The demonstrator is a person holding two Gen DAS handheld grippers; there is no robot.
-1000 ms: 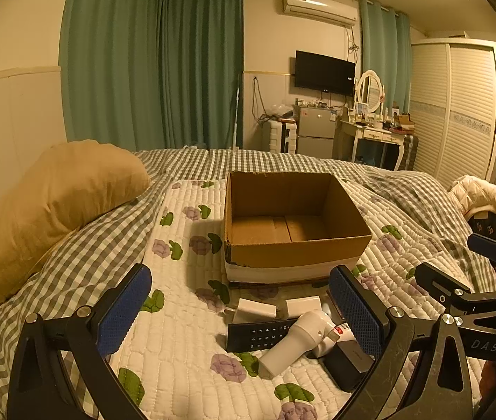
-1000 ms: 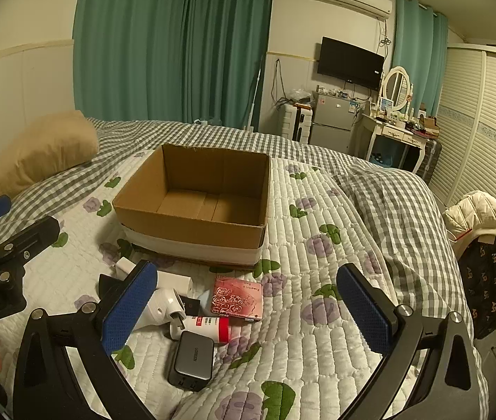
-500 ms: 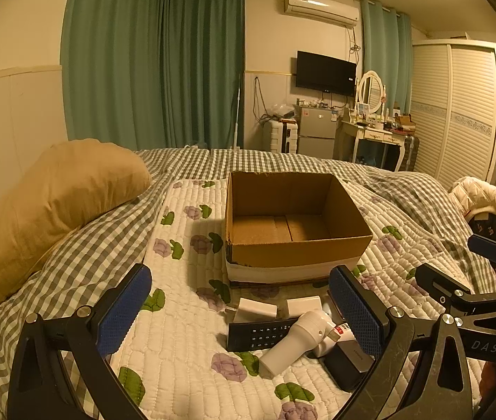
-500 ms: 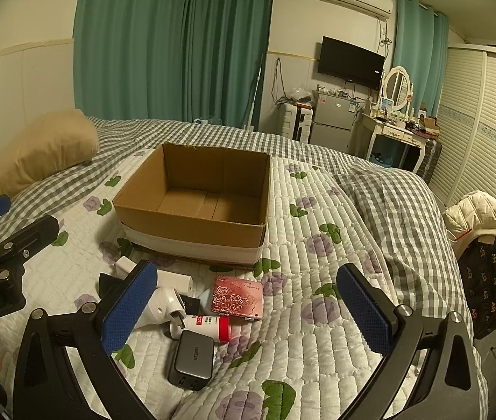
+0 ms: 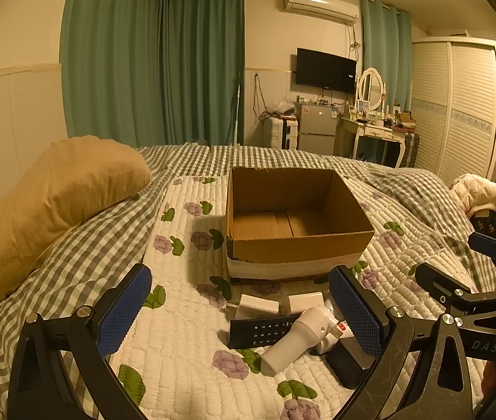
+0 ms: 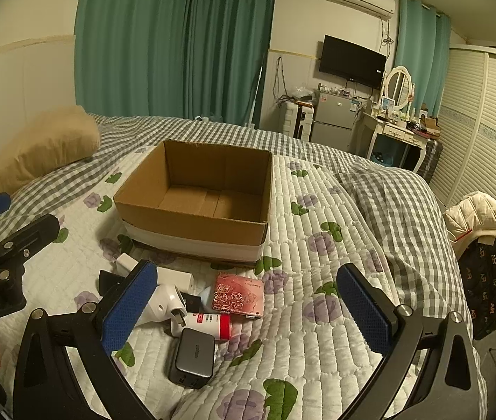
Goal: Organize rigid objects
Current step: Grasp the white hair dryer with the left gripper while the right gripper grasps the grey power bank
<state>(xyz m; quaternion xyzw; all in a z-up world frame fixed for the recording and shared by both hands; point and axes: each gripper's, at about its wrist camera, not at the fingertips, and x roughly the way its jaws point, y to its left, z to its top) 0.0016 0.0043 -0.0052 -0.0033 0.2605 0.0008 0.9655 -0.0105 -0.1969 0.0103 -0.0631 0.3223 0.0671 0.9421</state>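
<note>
Left wrist view has the left gripper (image 5: 241, 309) with its jaws spread wide, nothing between the blue pads (image 5: 124, 309). Straight ahead of the jaws is the cardboard box (image 5: 293, 220), open top, sitting on the quilt (image 5: 178, 332). Between the box and the jaws there's a little pile: two white chargers (image 5: 258, 305) side by side, a black remote (image 5: 260, 329) just behind them toward the jaws, and a white hair dryer (image 5: 300, 337) lying across the remote's end, close to the right finger.

Right wrist view: right gripper (image 6: 244, 306) is also wide open and gripping nothing. The pile sits by its left finger: pink card case (image 6: 239, 295), a red and white tube (image 6: 209, 325) touching its near edge, and a grey power brick (image 6: 192, 357) nearest the camera. The tan pillow (image 6: 38, 150) is way off to the left, the other gripper pokes in at the left edge.
</note>
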